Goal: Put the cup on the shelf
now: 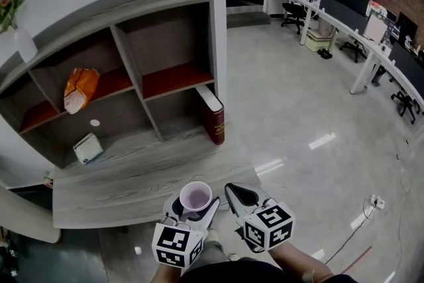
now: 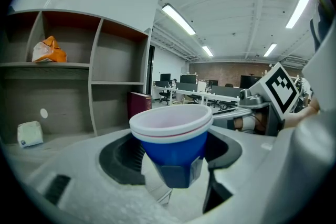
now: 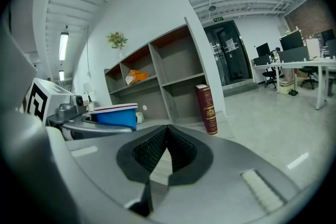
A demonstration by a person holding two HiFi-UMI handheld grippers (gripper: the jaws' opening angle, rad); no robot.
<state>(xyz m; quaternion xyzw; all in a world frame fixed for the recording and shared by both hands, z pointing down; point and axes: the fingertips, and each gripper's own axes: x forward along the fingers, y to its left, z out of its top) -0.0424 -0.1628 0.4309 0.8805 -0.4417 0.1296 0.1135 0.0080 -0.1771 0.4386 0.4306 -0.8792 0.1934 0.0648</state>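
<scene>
A blue cup with a white rim and pale inside stands upright between the jaws of my left gripper, which is shut on its lower body. In the left gripper view the cup fills the middle, with the left gripper clamped around its base. My right gripper is just to the right of the cup, shut and holding nothing; its pads meet at the tip. The grey shelf unit with red-brown boards stands ahead against the wall. Both grippers hover in front of its low base.
A dark red book stands at the shelf's lower right. An orange bag lies in a middle-left compartment and a white box on the bottom level. A vase with flowers tops the unit. Office desks and chairs line the right side.
</scene>
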